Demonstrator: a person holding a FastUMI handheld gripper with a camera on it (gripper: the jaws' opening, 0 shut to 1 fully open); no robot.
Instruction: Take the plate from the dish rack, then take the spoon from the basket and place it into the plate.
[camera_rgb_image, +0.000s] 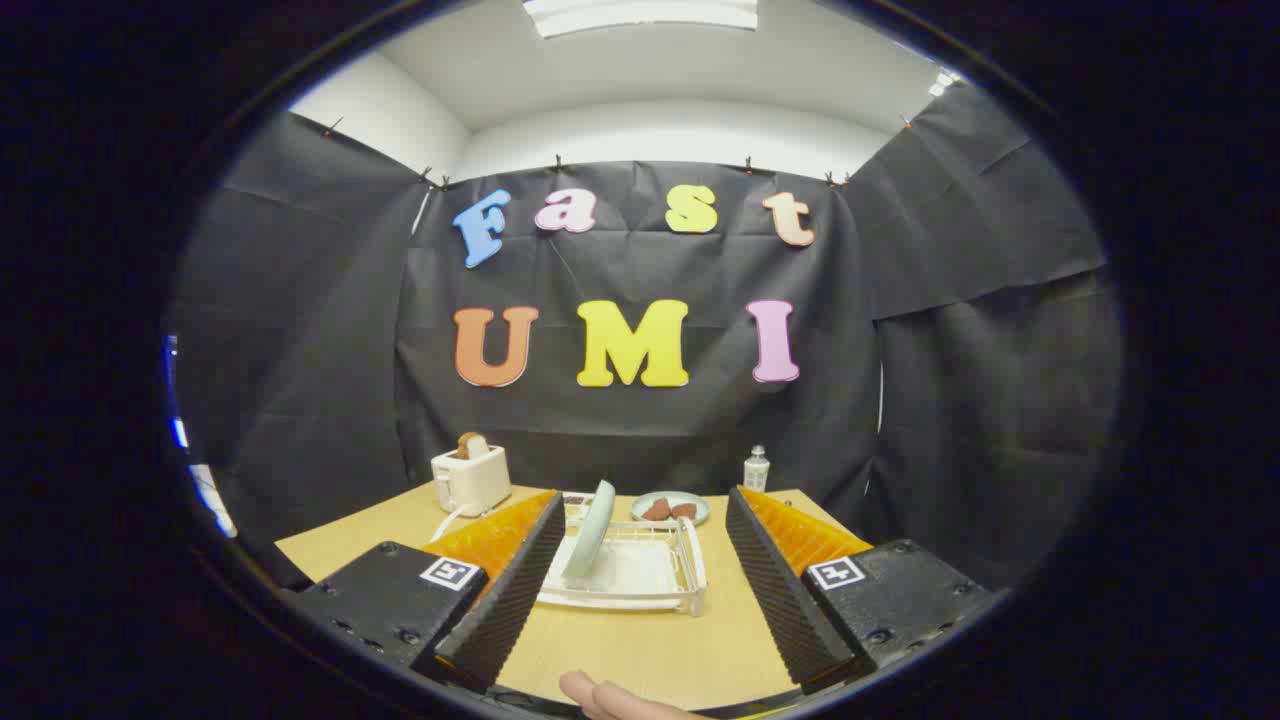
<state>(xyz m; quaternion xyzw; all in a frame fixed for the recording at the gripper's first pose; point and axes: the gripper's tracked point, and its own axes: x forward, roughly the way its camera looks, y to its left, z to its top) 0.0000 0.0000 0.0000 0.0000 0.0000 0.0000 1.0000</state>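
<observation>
A pale green plate (592, 532) stands on edge in the left part of a white dish rack (655, 590) on the wooden table. The rack lies just ahead of my gripper (642, 515), between the lines of its two fingers. The fingers (520, 580) are spread wide apart with nothing between them, and they stay short of the plate. I cannot make out a spoon or a basket; the left finger hides the rack's far left corner.
A white toaster (470, 478) with bread in it stands at the back left. Behind the rack sits a second plate (670, 507) with brown pieces on it, and a small bottle (756, 469) stands further back right. A person's fingertip (600, 695) shows below the fingers.
</observation>
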